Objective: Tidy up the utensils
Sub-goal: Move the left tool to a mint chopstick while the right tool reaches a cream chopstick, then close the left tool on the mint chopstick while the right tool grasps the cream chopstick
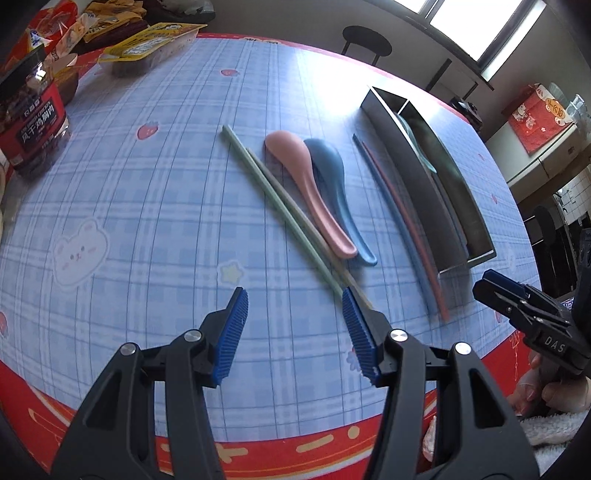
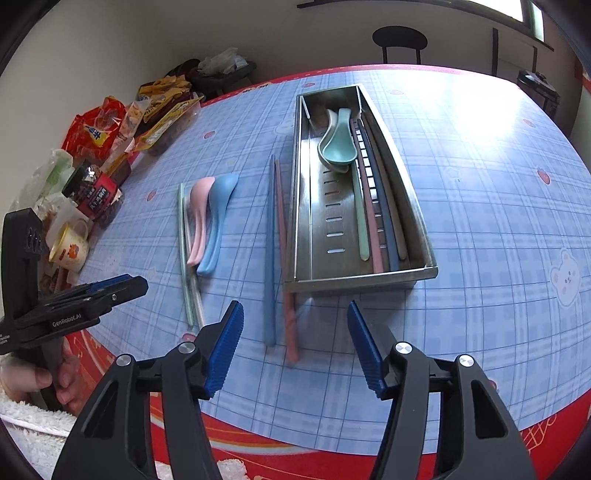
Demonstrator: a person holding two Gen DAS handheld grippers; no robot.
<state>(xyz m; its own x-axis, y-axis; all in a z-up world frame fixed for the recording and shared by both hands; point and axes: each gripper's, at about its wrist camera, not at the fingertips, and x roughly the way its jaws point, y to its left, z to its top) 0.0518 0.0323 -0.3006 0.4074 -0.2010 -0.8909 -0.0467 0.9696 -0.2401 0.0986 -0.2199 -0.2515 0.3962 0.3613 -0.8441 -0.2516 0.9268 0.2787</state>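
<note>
Partly hidden grey spoon, under teal spoon

- A table filled most of both views, spread with a blue plaid cloth printed with bears and strawberries and edged in red.
- Snack packets, yellow and red, lay heaped at the far left of the table.
- A clear jar with a red label stood on the left side, nearer than the packets.
- A yellow-rimmed mug stood just near of the jar, tilted toward the viewer.
- A round dark stool stood beyond the table's far edge by the wall.
- A red hanging with a cartoon print showed at the far right.
- A bright window sat high on the far wall.
</note>
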